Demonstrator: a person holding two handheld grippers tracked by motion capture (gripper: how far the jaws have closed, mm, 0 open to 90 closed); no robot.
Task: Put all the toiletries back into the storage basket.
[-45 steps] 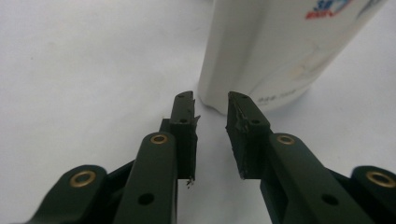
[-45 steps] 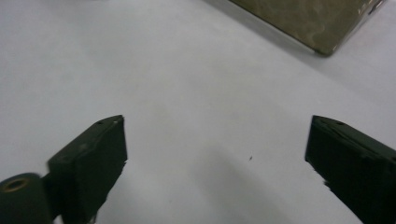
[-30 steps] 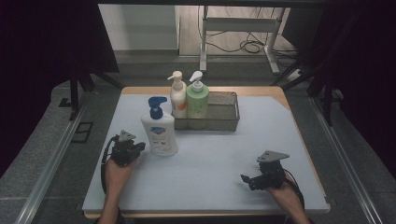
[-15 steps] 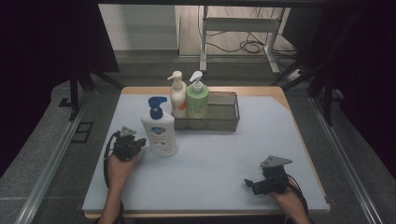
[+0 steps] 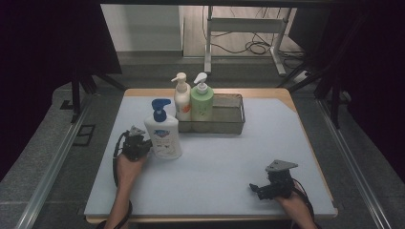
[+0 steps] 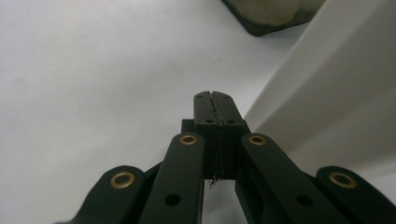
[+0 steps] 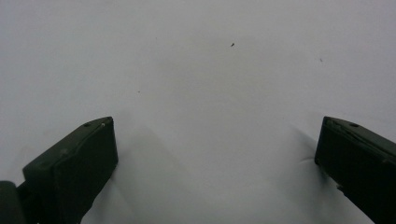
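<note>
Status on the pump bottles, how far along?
Looks done: two pump bottles, cream and green, stand at the left end of the mesh basket. In hand: nothing gripped. The left gripper sits shut and empty beside the white bottle with the blue pump, which stands on the mat outside the basket. The right gripper rests open. Probably left: that bottle.

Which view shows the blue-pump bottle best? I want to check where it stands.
The high view: the blue-pump bottle stands whole on the table, beside the left gripper. The left gripper view catches just its white side; the right gripper view looks at tabletop.
</note>
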